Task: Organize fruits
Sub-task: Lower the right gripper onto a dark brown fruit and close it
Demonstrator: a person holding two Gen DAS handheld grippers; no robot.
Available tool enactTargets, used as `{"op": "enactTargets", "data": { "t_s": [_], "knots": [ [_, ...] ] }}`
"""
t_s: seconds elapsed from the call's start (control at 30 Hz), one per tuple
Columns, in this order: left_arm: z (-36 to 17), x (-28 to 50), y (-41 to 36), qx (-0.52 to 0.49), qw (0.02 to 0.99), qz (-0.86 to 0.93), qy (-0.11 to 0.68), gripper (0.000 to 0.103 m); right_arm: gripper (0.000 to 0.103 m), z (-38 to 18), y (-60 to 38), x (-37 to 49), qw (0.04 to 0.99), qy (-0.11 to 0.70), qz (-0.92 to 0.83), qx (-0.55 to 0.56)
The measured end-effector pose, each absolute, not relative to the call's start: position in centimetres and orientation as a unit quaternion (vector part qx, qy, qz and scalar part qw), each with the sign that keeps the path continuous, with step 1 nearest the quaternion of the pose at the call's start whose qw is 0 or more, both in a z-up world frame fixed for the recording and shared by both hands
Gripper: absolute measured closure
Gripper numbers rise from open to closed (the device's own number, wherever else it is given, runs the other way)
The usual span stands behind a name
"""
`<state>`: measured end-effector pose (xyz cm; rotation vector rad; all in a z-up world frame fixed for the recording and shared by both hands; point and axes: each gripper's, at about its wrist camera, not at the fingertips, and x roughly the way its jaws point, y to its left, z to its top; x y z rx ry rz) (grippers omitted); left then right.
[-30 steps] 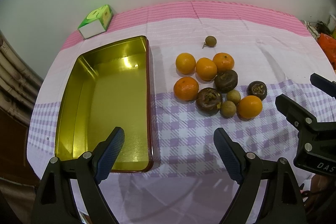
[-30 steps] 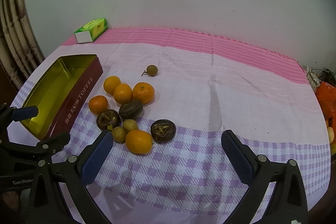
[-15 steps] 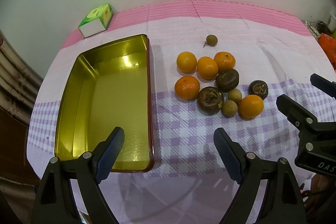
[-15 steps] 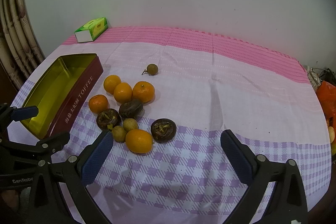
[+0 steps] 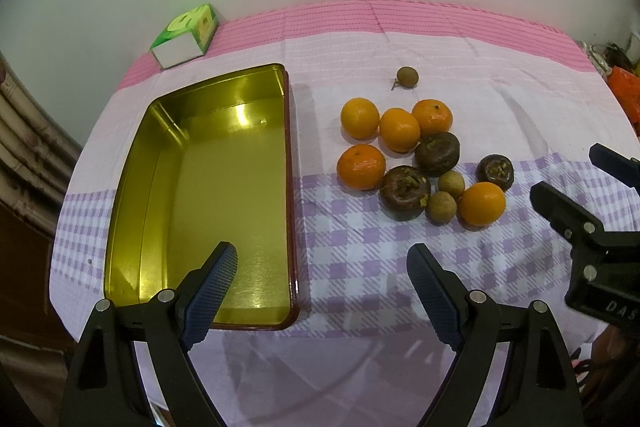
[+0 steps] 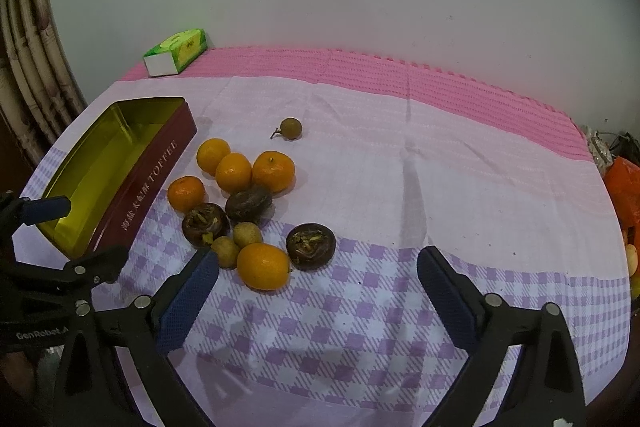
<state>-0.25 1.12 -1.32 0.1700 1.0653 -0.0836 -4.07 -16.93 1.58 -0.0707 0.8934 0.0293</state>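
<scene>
A cluster of fruit lies on the checked cloth: several oranges (image 5: 361,166) (image 6: 263,265), three dark mangosteens (image 5: 405,192) (image 6: 311,245) and small brown longans (image 5: 441,207) (image 6: 247,233). One longan (image 5: 407,77) (image 6: 291,128) lies apart, farther back. A gold-lined red tin (image 5: 128,203) (image 6: 152,171) stands empty left of the fruit. My left gripper (image 5: 322,271) is open and empty, hovering over the tin's near right corner. My right gripper (image 6: 318,273) is open and empty, just in front of the nearest orange.
A green tissue box (image 5: 186,35) (image 6: 176,51) sits at the back left by the wall. An orange bag (image 6: 624,187) lies off the table's right edge. A curtain (image 6: 24,75) hangs at the left. The table's front edge is near both grippers.
Both grippers have pulled back or risen slightly, so the fruit and tin sit a little higher in view. Nothing was grasped or moved.
</scene>
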Motion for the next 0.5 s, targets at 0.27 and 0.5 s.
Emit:
{"op": "enactTargets", "data": {
  "t_s": [0.27, 0.5],
  "knots": [
    [-1.6, 0.2, 1.7, 0.072, 0.856, -0.038, 0.511, 0.016, 0.018, 1.0, -18.7, -3.3, 0.894, 0.447, 0.000, -0.034],
    [-1.7, 0.4, 1.8, 0.070, 0.855, -0.037, 0.513, 0.016, 0.037, -0.8, -19.3, -2.1, 0.878, 0.477, 0.006, -0.035]
  ]
}}
